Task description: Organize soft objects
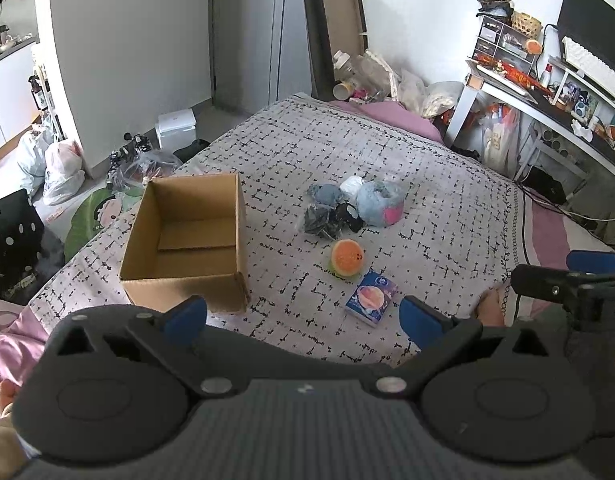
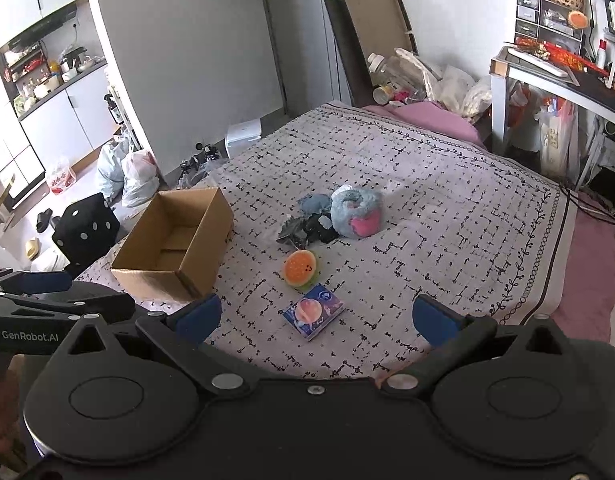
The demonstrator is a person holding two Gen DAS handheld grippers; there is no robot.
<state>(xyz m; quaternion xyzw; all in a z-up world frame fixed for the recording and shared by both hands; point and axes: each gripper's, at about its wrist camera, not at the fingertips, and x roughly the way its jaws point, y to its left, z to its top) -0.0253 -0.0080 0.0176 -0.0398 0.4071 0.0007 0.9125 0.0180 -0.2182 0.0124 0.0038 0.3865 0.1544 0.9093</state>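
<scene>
1. Left gripper: held above the near edge of the bed; blue-padded jaws spread wide, nothing between them.
2. Right gripper: likewise held over the near edge; jaws spread wide and empty.
3. Cardboard box: set open-topped on the patterned bedspread, toward its left side; only a flat cardboard piece is seen inside.
4. Blue plush toy: laid near the middle of the bedspread, a pink patch turned toward the camera.
5. Heap of small soft items: grey, white and black pieces bunched together, touching the plush toy on its left.
6. Orange round plush: placed just in front of the heap, apart from it.
7. Tissue pack: laid flat just beside the orange round plush, nearest both grippers.
</scene>
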